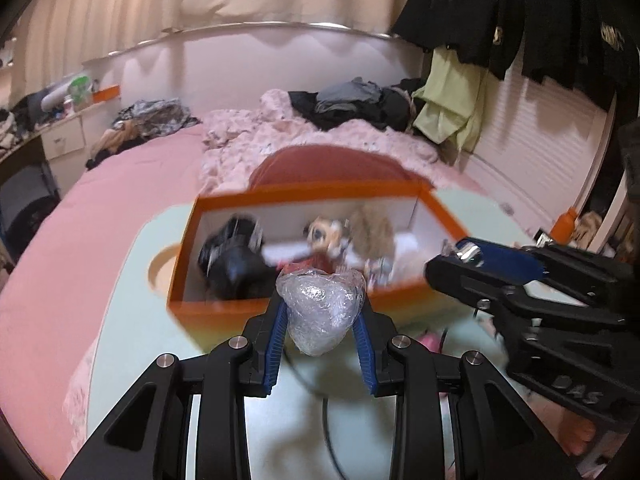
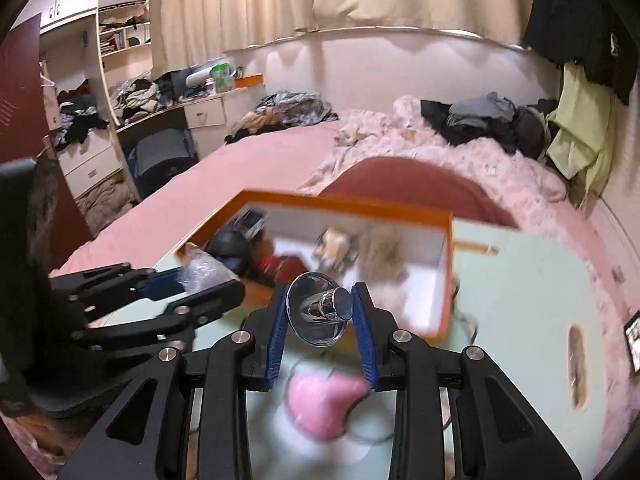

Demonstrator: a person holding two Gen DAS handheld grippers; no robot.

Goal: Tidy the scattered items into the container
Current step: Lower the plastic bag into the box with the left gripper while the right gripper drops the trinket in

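Both jaw pairs are closed on cargo: the left gripper point(image 1: 320, 312) pinches a crumpled clear-plastic ball point(image 1: 320, 312) between its blue pads point(image 1: 276, 344), and the right gripper point(image 2: 322, 314) clamps a chromed suction-cup knob point(image 2: 322, 312) across its disc. Each load hangs just short of the near wall of the orange box point(image 1: 316, 196), the container, which sits open on a pale green tray table point(image 1: 132, 320) set on the pink bed point(image 1: 100, 208). Inside the box lie a black bundle point(image 1: 228, 260), a small doll-like toy point(image 1: 320, 236) and a tan furry item point(image 1: 374, 226), all blurred.

Step in hand, as judged: the carry phase, two items being brought to the box at once. The next move would call for passing each load over the near rim, then spreading the jaws above free floor, the right side of the box looking least crowded. A pink object point(image 2: 324, 404) and a dark cable point(image 1: 328, 420) lie on the table below the grippers, apparently yet to be collected.

Writing: raised letters on the right gripper's body in the left wrist view read roughly "DAS"; no other label is legible.
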